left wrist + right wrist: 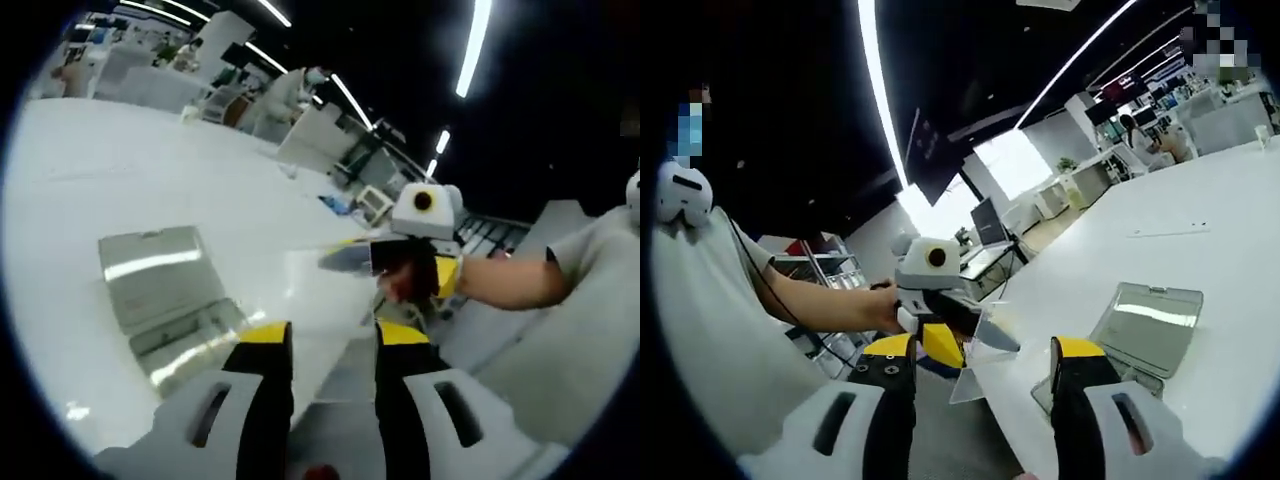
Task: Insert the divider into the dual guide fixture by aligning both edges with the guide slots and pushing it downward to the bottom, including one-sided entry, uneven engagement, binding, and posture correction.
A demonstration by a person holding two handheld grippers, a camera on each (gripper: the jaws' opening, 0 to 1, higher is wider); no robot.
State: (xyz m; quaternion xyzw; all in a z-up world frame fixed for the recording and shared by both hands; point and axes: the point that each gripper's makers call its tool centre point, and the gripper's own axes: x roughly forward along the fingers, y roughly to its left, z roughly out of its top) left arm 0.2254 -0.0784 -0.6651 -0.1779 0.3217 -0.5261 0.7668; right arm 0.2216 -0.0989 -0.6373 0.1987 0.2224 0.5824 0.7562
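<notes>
The divider [325,290] is a clear thin sheet hanging in the air over the white table's near edge. It lies between the jaws of my left gripper [332,335], which look closed against its two sides. My right gripper [400,268] comes in from the right, its tip at the sheet's upper edge. In the right gripper view the left gripper [950,315] carries the divider [975,375] at its tip. My right gripper [982,350] has its jaws wide apart and holds nothing. The guide fixture [165,290], a shiny shallow box, rests on the table [1145,330], apart from both grippers.
The white table [100,170] stretches far behind the fixture. The person's forearm [510,280] and grey-shirted body [700,330] stand close at the table's edge. Desks, monitors and other people are far behind.
</notes>
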